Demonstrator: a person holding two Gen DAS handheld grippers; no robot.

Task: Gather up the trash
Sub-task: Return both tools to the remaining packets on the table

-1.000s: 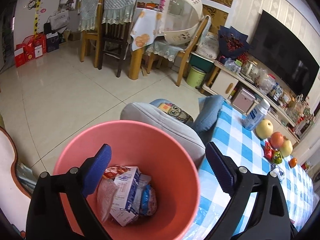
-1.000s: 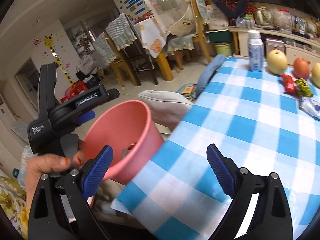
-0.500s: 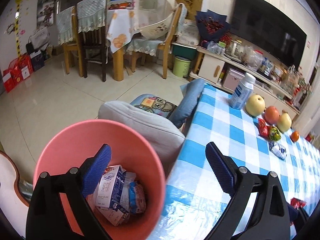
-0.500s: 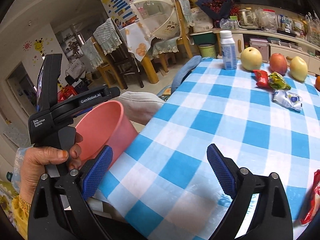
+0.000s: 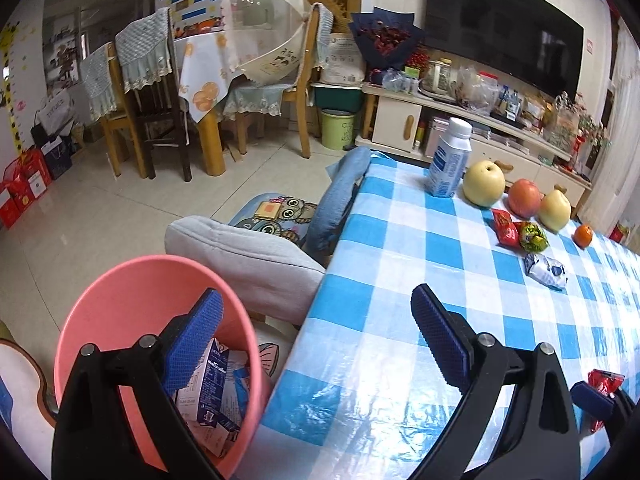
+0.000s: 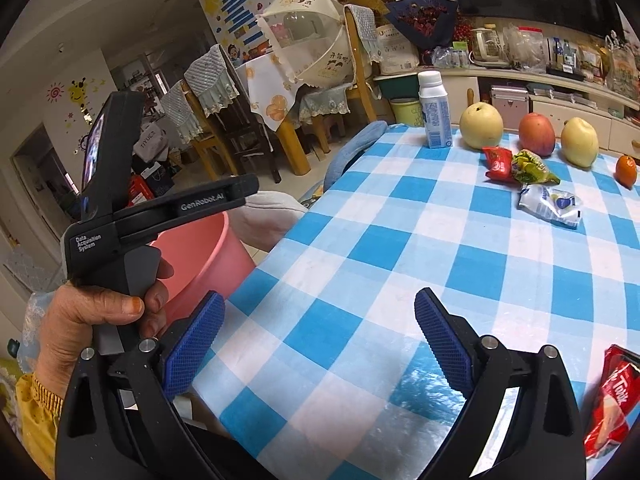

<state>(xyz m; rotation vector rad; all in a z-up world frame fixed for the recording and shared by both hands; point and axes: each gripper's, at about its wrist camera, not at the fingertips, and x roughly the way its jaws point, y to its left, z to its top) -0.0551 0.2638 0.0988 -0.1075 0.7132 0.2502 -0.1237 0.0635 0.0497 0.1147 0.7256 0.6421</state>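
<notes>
Your left gripper (image 6: 240, 192) reads "GenRobot.AI" and "Data Acquisition System"; beside the table edge, a red wrapper (image 6: 610, 396) shows "Tonik".

A pink bin (image 5: 120, 300) holding cartons (image 5: 208, 384) is seen beside the worktop (image 5: 400, 320); crumpled wrappers (image 5: 546, 269) are scattered there.

The room was evenly, softly lit, with no hard shadows anywhere. Pale glare lay on the glossy checked cloth of the counter (image 5: 420, 264), strongest near its close edge. Both fisheye views bent the walls and furniture and went black at the corners. Near things looked sharp; the far shelf's clutter looked slightly soft.
</notes>
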